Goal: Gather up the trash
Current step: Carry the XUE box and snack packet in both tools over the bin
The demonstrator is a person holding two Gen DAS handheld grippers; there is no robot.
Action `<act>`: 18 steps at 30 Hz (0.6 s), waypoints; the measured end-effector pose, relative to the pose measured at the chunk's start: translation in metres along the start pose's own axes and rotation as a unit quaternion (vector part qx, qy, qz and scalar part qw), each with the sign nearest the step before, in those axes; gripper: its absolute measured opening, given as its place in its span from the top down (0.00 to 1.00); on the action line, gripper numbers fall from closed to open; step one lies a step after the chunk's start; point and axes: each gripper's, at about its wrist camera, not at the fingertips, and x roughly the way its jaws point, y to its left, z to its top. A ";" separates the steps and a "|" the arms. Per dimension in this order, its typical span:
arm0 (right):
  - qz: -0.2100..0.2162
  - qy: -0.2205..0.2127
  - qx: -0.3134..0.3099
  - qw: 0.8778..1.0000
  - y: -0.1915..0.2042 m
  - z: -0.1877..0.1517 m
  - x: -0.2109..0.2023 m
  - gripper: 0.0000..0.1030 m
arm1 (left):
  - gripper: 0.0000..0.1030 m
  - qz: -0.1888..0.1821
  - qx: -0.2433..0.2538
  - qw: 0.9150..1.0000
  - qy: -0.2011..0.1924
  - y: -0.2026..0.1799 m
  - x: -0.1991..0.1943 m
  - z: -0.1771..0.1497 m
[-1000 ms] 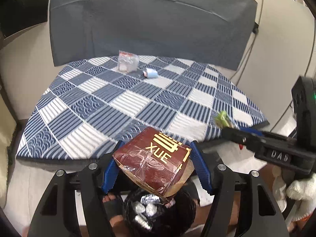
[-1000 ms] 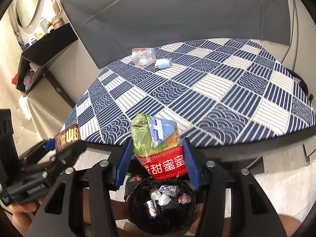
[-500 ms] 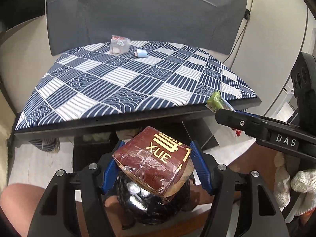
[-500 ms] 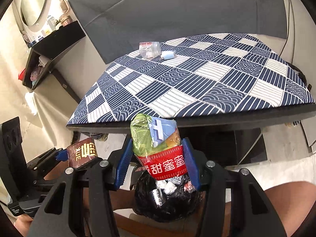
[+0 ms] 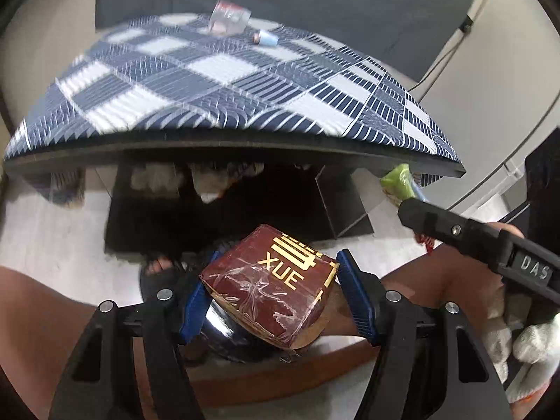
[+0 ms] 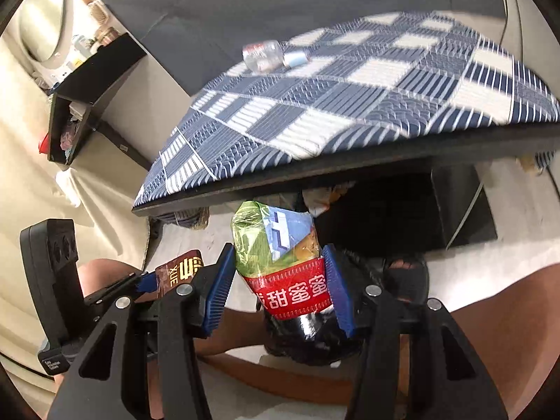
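Observation:
My left gripper (image 5: 276,294) is shut on a dark red box (image 5: 269,285) marked XUE and holds it just above a black trash bag (image 5: 224,332). My right gripper (image 6: 280,280) is shut on a green and red snack packet (image 6: 280,259) over the same black bag (image 6: 308,332). The box also shows in the right wrist view (image 6: 180,271), and the packet in the left wrist view (image 5: 399,183). A crushed clear bottle (image 5: 229,21) and a small blue and white tube (image 5: 266,38) lie at the far side of the table (image 5: 245,147).
The table wears a blue and white checked cloth (image 6: 350,98). A dark shelf unit (image 5: 224,203) stands under it. The person's bare legs (image 6: 497,315) flank the bag. A black wall shelf (image 6: 91,80) with clutter hangs at the left.
Both grippers have dropped below the table edge with their loads. The bag's contents, seen before, are now hidden behind the box and the packet.

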 end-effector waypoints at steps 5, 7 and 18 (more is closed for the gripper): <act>-0.001 0.041 0.032 0.999 -0.012 0.000 0.020 0.50 | 0.37 -0.024 -0.034 0.999 0.030 0.011 0.012 -0.002; 0.001 0.057 0.048 0.997 -0.018 0.000 0.027 0.50 | 0.37 -0.022 -0.039 0.998 0.039 0.013 0.017 -0.003; 0.001 0.118 0.093 0.989 -0.036 0.002 0.059 0.50 | 0.37 -0.027 -0.042 0.996 0.079 0.018 0.042 0.000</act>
